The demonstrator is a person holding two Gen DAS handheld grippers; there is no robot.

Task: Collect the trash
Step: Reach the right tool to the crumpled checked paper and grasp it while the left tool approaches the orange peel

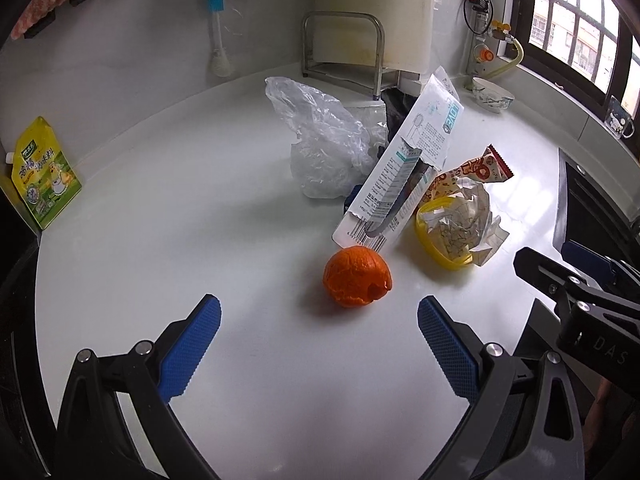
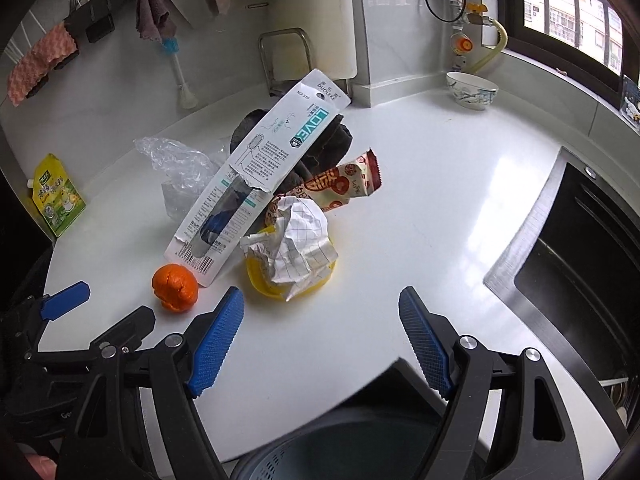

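An orange peel (image 1: 356,277) (image 2: 175,287) lies on the white counter, a short way ahead of my open left gripper (image 1: 319,309). Behind the peel a torn white toothbrush package (image 1: 404,172) (image 2: 260,172) leans against the pile. Beside it sits a yellow cup (image 1: 430,246) (image 2: 260,276) stuffed with crumpled paper (image 1: 468,220) (image 2: 298,236). A red-and-cream snack wrapper (image 1: 476,170) (image 2: 344,184) and a clear plastic bag (image 1: 324,144) (image 2: 180,172) lie further back. My right gripper (image 2: 321,305) is open and empty, just in front of the cup.
A grey bin (image 2: 360,444) sits below the counter edge under my right gripper. A black sink (image 2: 580,280) is at the right. A yellow-green pouch (image 1: 42,176) (image 2: 58,196) stands at the left wall. A bowl (image 1: 492,94) (image 2: 472,90) and metal rack (image 1: 344,52) stand at the back.
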